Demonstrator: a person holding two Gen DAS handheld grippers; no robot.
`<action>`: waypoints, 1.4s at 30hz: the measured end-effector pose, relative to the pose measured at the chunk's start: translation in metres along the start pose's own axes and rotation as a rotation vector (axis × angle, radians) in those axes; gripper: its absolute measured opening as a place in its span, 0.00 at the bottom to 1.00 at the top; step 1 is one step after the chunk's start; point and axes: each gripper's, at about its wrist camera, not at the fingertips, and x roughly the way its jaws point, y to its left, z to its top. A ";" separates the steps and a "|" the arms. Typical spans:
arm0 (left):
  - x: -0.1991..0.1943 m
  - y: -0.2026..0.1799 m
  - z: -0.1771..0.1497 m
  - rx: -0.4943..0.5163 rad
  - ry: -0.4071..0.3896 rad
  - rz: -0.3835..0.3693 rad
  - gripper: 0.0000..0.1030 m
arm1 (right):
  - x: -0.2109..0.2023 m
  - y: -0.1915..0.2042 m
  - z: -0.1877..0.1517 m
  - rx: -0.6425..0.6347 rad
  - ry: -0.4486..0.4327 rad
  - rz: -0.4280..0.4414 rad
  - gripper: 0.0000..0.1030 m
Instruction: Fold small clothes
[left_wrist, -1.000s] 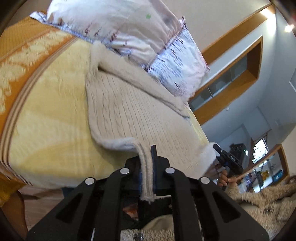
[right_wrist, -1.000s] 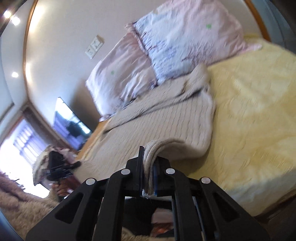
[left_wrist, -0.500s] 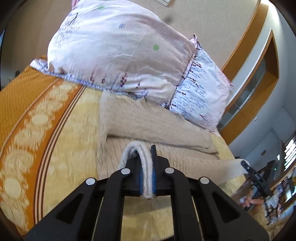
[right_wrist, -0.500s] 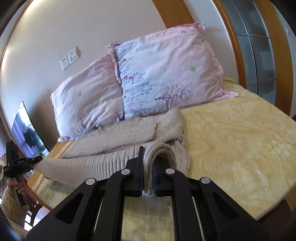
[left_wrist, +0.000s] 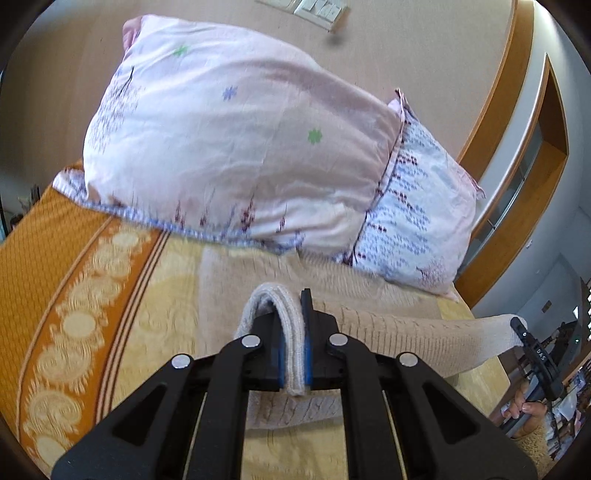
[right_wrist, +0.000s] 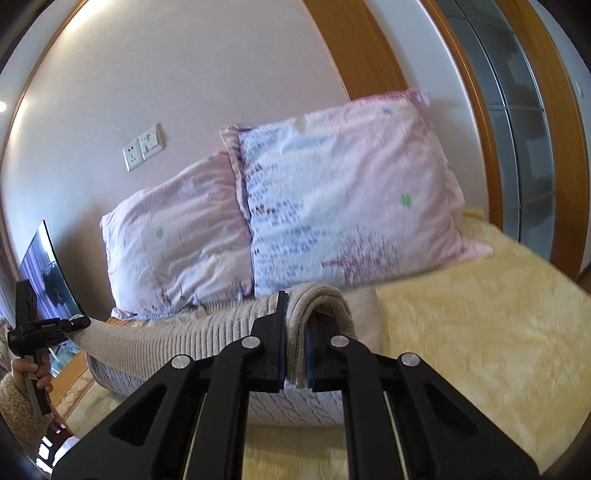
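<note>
Both hands are in it here. My left gripper (left_wrist: 293, 347) is clamped hard on the ribbed hem of the beige knit sweater (left_wrist: 388, 332), and my right gripper (right_wrist: 295, 343) is pinched on the same hem at its other corner. In each view the edge loops up over the fingertips and comes down between the blue pads (left_wrist: 282, 354), so there's cloth filling both jaws, nothing loose.

This looks to me like the bottom-to-top fold: hem lifted off the yellow bedspread (right_wrist: 480, 332) and held taut between my two hands, stretching sideways away from each set of fingers toward the other. In the right view I can see my left tool out at the far left end of the stretched edge, hand (right_wrist: 33, 373) wrapped round its grip.

Beyond my fingertips, the rest of the sweater lies flat on the bed, running up to the two pink pillows (left_wrist: 240, 140) just past it. Some of the body hangs below the jaws, under my fingers.

Next, I reckon: carry the hem forward over the body toward the pillow end, keep both corners level so it lands square, lower, then let go together. Uneven tension would skew the fold.
</note>
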 end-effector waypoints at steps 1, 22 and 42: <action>0.002 -0.002 0.006 0.008 -0.009 0.003 0.07 | 0.004 0.002 0.005 -0.005 -0.008 -0.002 0.07; 0.166 0.070 0.022 -0.304 0.184 0.033 0.06 | 0.175 -0.050 -0.015 0.197 0.297 -0.199 0.07; 0.114 0.057 0.029 -0.173 0.115 0.089 0.62 | 0.120 -0.062 0.002 0.194 0.235 -0.185 0.55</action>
